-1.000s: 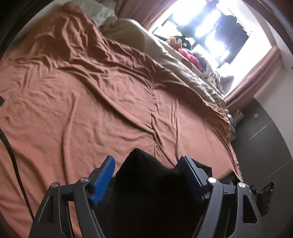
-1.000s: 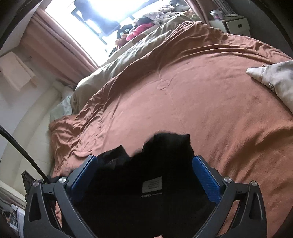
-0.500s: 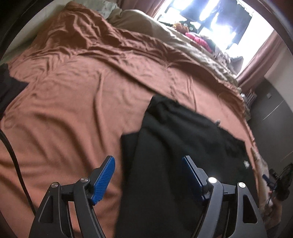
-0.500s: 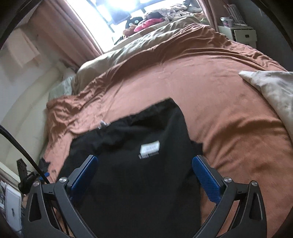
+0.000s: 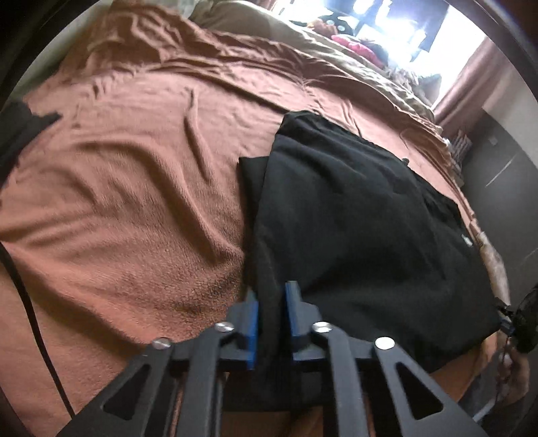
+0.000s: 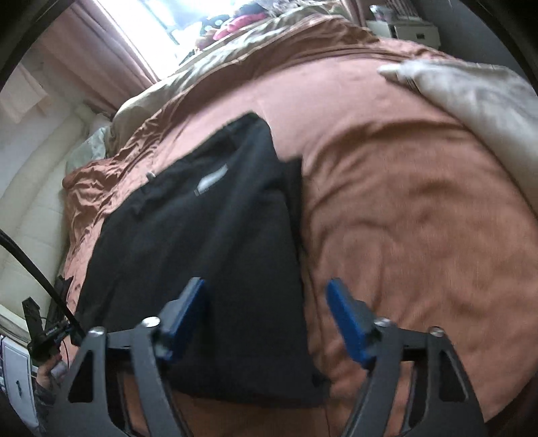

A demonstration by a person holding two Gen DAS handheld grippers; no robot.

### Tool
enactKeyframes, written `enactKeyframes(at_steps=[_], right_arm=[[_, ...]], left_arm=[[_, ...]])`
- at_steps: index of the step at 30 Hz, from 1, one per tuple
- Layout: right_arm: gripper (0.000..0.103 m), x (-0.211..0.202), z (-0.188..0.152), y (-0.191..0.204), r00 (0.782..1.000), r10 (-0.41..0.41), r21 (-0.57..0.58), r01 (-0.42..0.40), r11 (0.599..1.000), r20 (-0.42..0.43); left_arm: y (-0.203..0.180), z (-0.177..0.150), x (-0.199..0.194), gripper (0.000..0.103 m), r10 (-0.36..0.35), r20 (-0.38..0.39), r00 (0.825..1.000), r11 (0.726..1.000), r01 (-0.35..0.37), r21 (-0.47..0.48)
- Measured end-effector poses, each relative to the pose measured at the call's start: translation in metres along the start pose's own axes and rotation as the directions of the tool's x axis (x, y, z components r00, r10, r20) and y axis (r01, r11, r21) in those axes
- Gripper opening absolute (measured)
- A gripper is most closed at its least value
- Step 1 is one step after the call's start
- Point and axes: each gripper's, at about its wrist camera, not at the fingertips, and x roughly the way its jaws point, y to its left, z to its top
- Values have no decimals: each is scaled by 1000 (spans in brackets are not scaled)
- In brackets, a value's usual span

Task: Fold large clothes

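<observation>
A rust-brown blanket (image 5: 127, 208) fills both views, covering a wide bed, with a bright window (image 6: 161, 20) along the top of each frame. On it lies the black garment (image 5: 353, 215), spread fairly flat. Its long axis runs from the bottom centre of each frame up and away, so it points straight out from both tools. A pale cushion (image 6: 477, 97) sits in the upper right of the right wrist view.

In the left wrist view, the left gripper (image 5: 271, 322) at bottom centre is closing, its blue pads pinching a ridge of the garment's near edge at its left side. In the right wrist view, the right gripper (image 6: 269, 319) is also closing but its fingers are apart — the garment's right-hand edge lies between them, gripped by neither pad.

Both tools sit at the near hem; the left already has cloth, so the next fold likely waits on the right.
</observation>
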Motion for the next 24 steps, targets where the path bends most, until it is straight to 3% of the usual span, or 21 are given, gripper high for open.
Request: enactKeyframes(at_steps=[3, 9, 13, 15, 18, 19, 24], right_arm=[[44, 0, -9, 0, 999, 28, -3, -28, 1000, -20], [40, -3, -7, -2, 1000, 13, 4, -14, 1000, 9], [40, -9, -8, -2, 1000, -12, 13, 12, 1000, 14], [40, -22, -9, 3, 998, -41, 2, 41, 999, 42], [40, -48, -8, 16, 991, -75, -46, 81, 996, 113], [40, -54, -9, 21, 989, -77, -61, 85, 995, 129], [41, -69, -20, 60, 988, -34, -144, 57, 988, 153]], left_arm=[[2, -5, -2, 5, 0, -5, 1000, 1000, 0, -8], [4, -13, -6, 5, 1, -7, 1000, 1000, -2, -25], [11, -14, -13, 8, -37, 2, 999, 996, 37, -82], [17, -15, -18, 20, -56, 0, 998, 991, 55, -121], [26, -19, -26, 64, -95, 19, 995, 981, 97, -170], [28, -21, -28, 71, -111, 31, 993, 977, 115, -181], [33, -30, -22, 71, -179, 25, 984, 953, 179, -244]])
